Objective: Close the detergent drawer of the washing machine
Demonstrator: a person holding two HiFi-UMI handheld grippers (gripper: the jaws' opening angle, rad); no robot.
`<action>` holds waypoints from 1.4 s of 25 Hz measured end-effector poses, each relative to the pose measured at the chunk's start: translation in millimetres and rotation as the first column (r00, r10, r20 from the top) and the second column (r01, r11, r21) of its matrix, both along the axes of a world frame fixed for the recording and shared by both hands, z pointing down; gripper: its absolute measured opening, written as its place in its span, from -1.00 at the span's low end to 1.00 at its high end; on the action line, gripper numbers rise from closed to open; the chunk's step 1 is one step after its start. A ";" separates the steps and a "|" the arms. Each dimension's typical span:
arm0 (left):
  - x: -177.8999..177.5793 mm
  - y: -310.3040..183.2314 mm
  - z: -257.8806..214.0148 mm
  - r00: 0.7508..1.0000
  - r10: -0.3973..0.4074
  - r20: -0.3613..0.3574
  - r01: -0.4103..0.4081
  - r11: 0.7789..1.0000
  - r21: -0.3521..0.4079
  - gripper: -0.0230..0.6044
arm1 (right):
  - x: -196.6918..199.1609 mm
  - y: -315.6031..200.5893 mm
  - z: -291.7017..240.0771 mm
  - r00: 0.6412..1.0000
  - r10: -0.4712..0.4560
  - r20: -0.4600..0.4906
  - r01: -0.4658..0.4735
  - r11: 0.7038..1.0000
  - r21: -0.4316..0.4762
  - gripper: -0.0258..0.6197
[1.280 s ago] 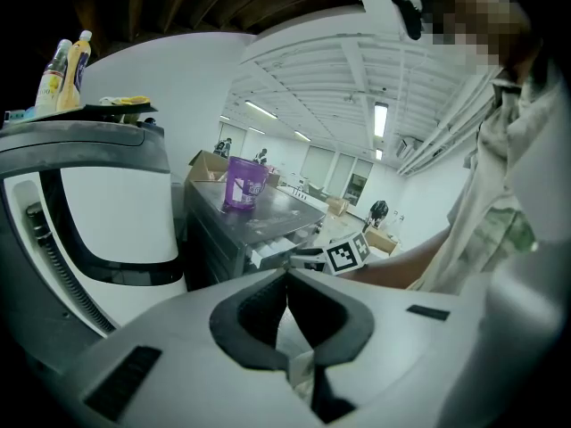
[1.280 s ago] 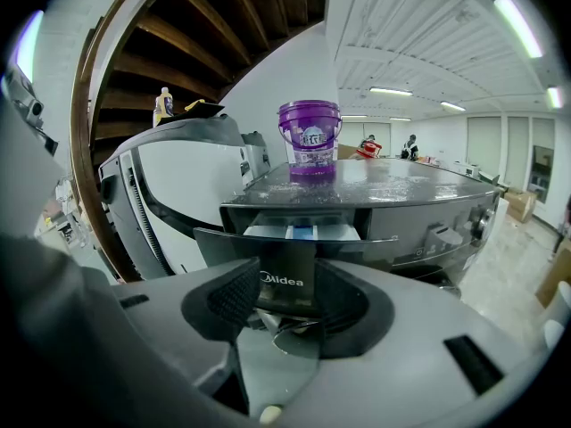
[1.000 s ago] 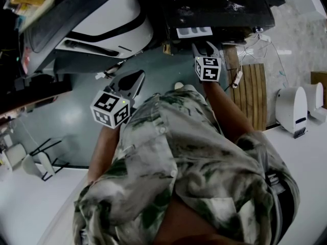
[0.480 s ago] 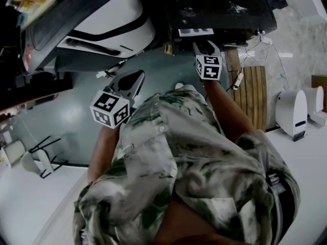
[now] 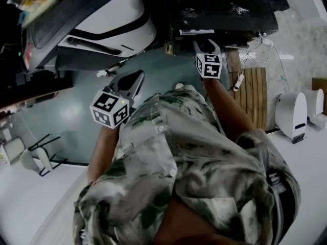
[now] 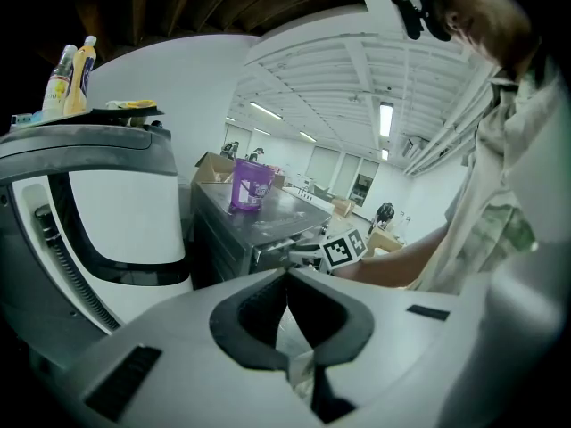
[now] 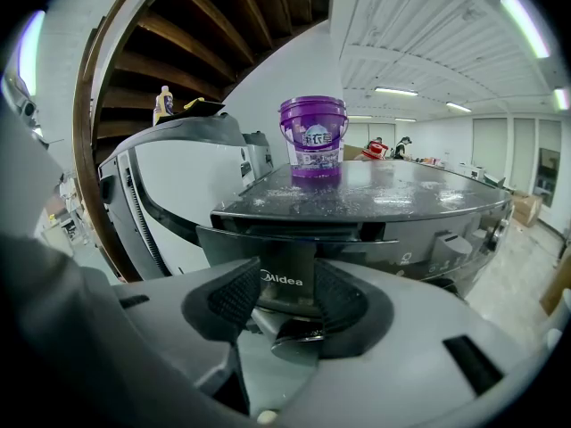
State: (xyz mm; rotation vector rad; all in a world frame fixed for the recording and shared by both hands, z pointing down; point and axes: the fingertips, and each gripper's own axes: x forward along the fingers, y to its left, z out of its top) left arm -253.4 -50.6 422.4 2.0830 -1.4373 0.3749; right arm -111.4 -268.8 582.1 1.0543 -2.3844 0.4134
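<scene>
As seen from the right gripper view, the right gripper [image 7: 287, 273] is closed onto the front panel of the detergent drawer [image 7: 287, 250], its two black pads [image 7: 234, 297] held apart only by the width of the panel between them. The drawer sits in the upper left of the front of a dark washing machine [image 7: 384, 205] and is pushed almost fully in; from the head view only a thin pale strip of it sticks out. A brand name is printed in white on the panel. A purple bucket [image 7: 313, 138] stands on the machine's flat, speckled top, near the back.

To the left of the washing machine stands a white machine [image 7: 178, 181] with a dark curved trim, and bottles [image 6: 76, 65] rest on top of it.

The left gripper [image 6: 287, 276] is held low and off to the left, well apart from the drawer, over a grey-green floor [image 5: 76, 111]. Its jaws are pressed together at the tips and hold nothing.

From above, the person's patterned shirt [image 5: 194, 157] fills the lower half of the head view, with both arms reaching forward.
</scene>
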 end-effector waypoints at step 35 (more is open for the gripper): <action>-6.5 -11.0 4.0 1.000 -0.025 -0.008 0.025 1.000 -0.003 -0.85 | -14.0 -21.8 0.6 1.000 0.007 0.003 -0.007 1.000 0.011 -0.30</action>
